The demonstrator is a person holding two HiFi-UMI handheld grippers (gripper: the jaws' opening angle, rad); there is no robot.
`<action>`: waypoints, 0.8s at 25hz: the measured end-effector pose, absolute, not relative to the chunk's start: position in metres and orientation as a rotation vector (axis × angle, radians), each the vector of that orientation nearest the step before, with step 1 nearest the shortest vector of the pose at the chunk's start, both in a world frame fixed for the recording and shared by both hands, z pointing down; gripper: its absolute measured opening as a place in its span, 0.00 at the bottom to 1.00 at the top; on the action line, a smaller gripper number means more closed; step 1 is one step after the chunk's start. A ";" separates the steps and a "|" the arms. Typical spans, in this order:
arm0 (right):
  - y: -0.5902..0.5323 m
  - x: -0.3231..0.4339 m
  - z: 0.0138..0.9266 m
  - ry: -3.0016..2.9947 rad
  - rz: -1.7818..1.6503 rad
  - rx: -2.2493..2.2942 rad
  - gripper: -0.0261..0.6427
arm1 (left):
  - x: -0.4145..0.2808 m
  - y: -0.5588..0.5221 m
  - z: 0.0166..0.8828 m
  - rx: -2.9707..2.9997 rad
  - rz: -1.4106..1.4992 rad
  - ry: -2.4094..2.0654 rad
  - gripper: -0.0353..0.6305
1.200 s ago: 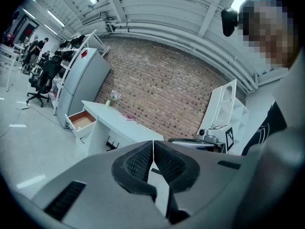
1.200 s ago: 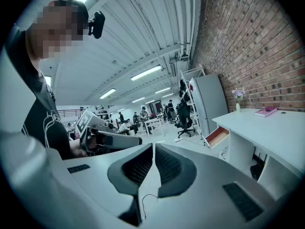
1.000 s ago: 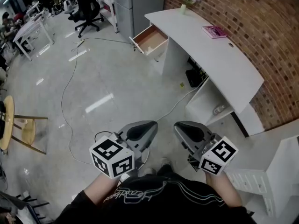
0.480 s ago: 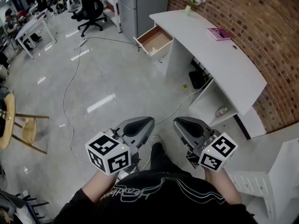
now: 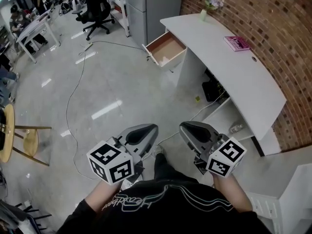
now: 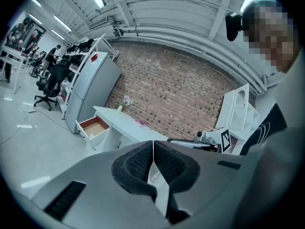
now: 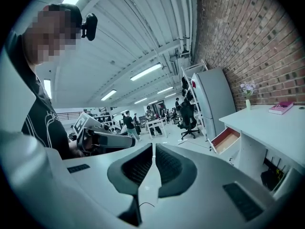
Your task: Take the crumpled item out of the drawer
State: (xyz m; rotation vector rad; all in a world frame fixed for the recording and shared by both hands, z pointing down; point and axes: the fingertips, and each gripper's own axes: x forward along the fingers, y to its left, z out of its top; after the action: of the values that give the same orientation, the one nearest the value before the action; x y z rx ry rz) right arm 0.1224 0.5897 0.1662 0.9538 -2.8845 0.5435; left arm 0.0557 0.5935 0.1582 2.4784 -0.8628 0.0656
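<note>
Head view is showing a person standing on the shiny floor, holding the left gripper (image 5: 145, 132) and the right gripper (image 5: 191, 130) low in front of their tummy. Both grippers are pressing their two fingers tight together. Nothing is sitting between them, so both are holding nothing at all.

Over by the brick wall, the drawer (image 5: 152, 55) is hanging open under the end of the long white desk (image 5: 229, 77). It is well apart from both grippers. The crumpled item should be lying inside that drawer, but from this far off it is looking too small for me to pick out. I am seeing a pale patch near the drawer's front, and I cannot tell if that is it.

So I am thinking the job is only just starting, and the step now is getting over to the drawer. To do it well, the person should be walking slowly and watching the thin cable (image 5: 73, 91) lying across the floor, so no foot is catching on it. Close to the drawer, one gripper should be opening its fingers wide before going in. It should be coming down from above, staying off the drawer walls, and squeezing the crumpled item around its middle.
</note>
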 end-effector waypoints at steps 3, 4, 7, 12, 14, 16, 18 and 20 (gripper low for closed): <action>0.530 0.125 0.175 -2.867 0.574 0.929 0.11 | 0.056 0.532 0.166 2.442 0.065 -0.873 0.09; 0.508 0.126 0.178 -2.861 0.584 0.922 0.11 | 0.057 0.510 0.168 2.432 0.064 -0.875 0.09; 0.440 0.129 0.185 -2.854 0.601 0.899 0.11 | 0.061 0.440 0.174 2.412 0.066 -0.881 0.09; 0.346 0.133 0.197 -2.859 0.627 0.850 0.12 | 0.070 0.346 0.180 2.400 0.113 -0.898 0.09; 0.319 0.133 0.200 -2.864 0.627 0.836 0.12 | 0.071 0.320 0.181 2.399 0.131 -0.911 0.09; 0.300 0.133 0.202 -2.864 0.626 0.822 0.12 | 0.071 0.303 0.183 2.394 0.142 -0.922 0.09; 0.288 0.132 0.204 -2.865 0.621 0.806 0.12 | 0.072 0.293 0.187 2.387 0.153 -0.928 0.09; 0.281 0.131 0.204 -2.869 0.609 0.795 0.12 | 0.073 0.286 0.190 2.376 0.168 -0.931 0.09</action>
State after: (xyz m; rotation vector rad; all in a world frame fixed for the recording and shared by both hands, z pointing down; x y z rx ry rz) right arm 0.1311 0.2806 0.2043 0.7954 -2.8690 0.6091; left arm 0.0733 0.2865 0.1901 2.3758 -0.9315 0.1684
